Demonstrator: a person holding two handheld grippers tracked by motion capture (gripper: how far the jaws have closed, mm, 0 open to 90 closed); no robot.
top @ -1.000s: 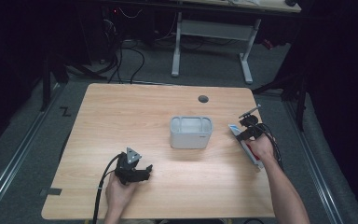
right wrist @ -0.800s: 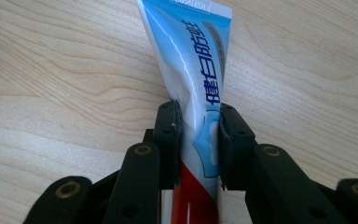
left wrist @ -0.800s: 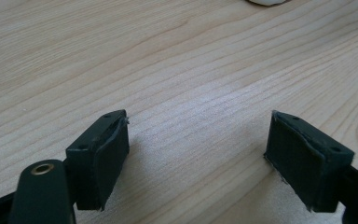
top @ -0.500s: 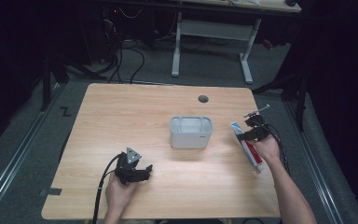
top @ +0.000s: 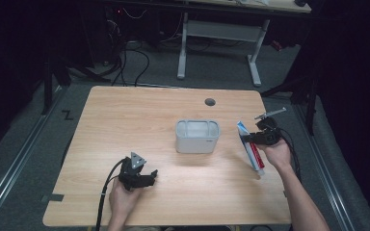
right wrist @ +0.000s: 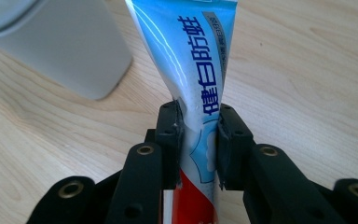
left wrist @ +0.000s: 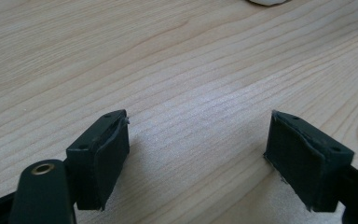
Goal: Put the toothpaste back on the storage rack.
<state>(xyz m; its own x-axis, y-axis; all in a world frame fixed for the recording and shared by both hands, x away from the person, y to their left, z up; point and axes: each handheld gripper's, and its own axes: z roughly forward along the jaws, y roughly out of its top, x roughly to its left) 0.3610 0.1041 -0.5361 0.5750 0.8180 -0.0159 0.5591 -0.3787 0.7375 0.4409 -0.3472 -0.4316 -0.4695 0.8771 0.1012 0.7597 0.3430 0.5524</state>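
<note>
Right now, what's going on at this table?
A person works at a wooden table with a gripper in each hand. The right gripper has its fingers clamped on a blue, white and red toothpaste tube, held beside a grey rectangular container standing mid-table. The tube is not in the container yet. The left gripper rests near the front edge, fingers wide apart over bare wood, holding nothing.
</note>
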